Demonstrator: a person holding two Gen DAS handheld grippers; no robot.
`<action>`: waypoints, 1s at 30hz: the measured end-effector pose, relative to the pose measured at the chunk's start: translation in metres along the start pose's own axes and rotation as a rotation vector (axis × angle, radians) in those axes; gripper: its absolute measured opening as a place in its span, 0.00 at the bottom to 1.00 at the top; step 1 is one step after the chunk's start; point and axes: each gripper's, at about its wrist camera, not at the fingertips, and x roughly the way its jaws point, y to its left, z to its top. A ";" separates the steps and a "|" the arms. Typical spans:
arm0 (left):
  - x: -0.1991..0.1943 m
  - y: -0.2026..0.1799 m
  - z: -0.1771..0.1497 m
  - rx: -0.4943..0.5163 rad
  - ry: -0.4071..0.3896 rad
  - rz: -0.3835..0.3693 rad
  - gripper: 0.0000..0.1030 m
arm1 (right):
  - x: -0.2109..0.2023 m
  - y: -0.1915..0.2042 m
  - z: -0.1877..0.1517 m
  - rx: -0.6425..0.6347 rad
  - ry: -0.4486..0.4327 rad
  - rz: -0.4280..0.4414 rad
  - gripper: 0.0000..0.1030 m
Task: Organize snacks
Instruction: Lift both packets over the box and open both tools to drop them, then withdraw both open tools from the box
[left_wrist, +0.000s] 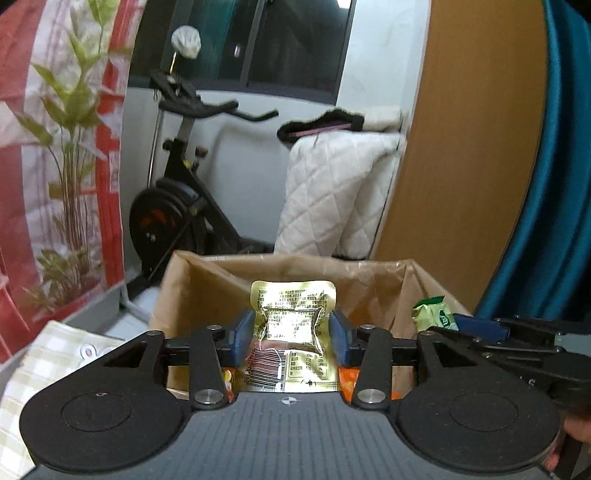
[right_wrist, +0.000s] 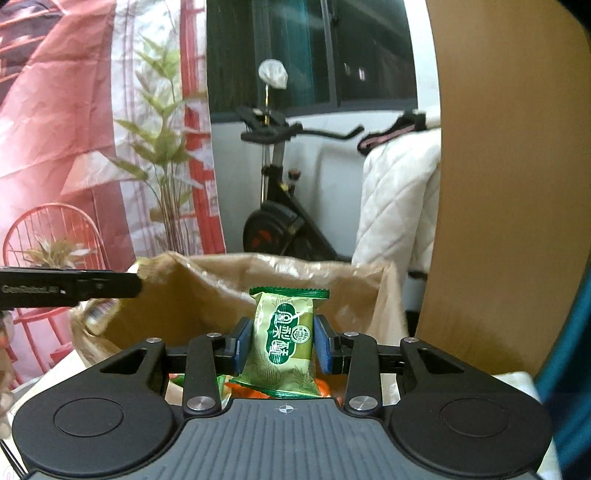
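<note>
My left gripper (left_wrist: 291, 338) is shut on a gold foil snack packet (left_wrist: 293, 332) with a barcode, held above the open brown paper bag (left_wrist: 207, 284). My right gripper (right_wrist: 282, 341) is shut on a green snack packet (right_wrist: 284, 339) with white lettering, held above the same bag (right_wrist: 184, 295). Orange snack wrappers (right_wrist: 325, 387) lie inside the bag below. The green packet (left_wrist: 434, 314) and the right gripper show at the right of the left wrist view. The left gripper's arm (right_wrist: 70, 286) shows at the left of the right wrist view.
A black exercise bike (left_wrist: 177, 206) stands behind the bag. A white quilted blanket (left_wrist: 332, 192) hangs to its right beside a wooden panel (left_wrist: 465, 147). A plant (left_wrist: 74, 147) and a red and white cloth (right_wrist: 55, 147) are at left. A checked cloth (left_wrist: 44, 362) lies under the bag.
</note>
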 end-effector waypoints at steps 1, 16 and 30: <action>0.005 0.000 -0.002 0.002 0.008 0.000 0.54 | 0.003 0.001 -0.005 0.006 0.010 -0.001 0.32; -0.052 0.013 -0.022 0.020 0.029 -0.039 0.69 | -0.050 -0.008 -0.034 0.068 -0.048 0.038 0.47; -0.055 0.002 -0.092 -0.010 0.187 -0.068 0.77 | -0.084 -0.012 -0.117 0.166 0.028 -0.007 0.47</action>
